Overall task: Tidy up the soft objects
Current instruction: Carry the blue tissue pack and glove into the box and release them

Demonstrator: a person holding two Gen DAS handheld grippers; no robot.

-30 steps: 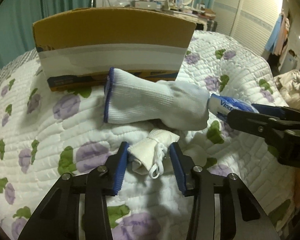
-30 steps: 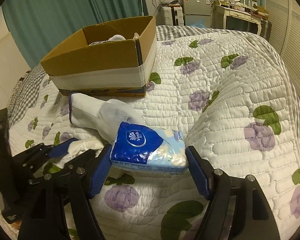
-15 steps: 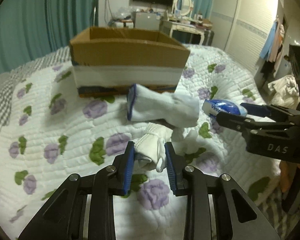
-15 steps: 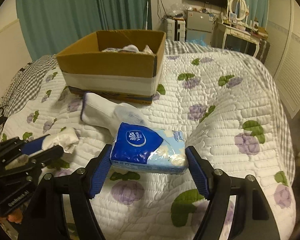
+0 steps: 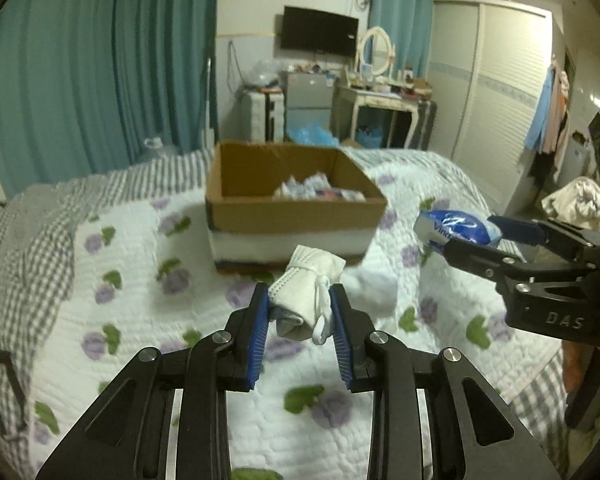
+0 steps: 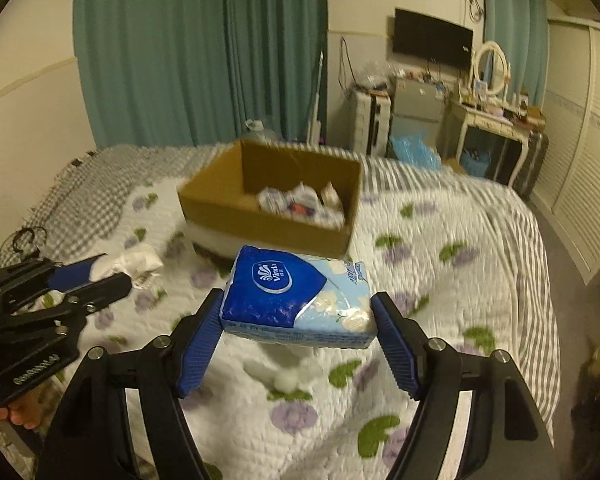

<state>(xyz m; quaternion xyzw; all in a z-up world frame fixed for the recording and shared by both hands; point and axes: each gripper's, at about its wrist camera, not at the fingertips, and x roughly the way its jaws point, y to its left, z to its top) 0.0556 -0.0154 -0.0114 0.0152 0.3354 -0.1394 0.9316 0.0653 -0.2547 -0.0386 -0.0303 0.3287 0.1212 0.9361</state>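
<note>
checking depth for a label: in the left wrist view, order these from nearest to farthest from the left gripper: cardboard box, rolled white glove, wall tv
1. Rolled white glove, clamped between the left gripper jaws.
2. Open brown cardboard box, ahead on the quilt.
3. Black wall tv, on the far wall.

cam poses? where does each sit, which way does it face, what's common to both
Left wrist: on the left gripper, facing the box across the bed; own fingers pinch a glove; right gripper enters at right.
Right wrist: on the right gripper, facing the box; own fingers clamp a tissue pack; left gripper at left.
Shared: box, bed, both held items, TV.
</note>
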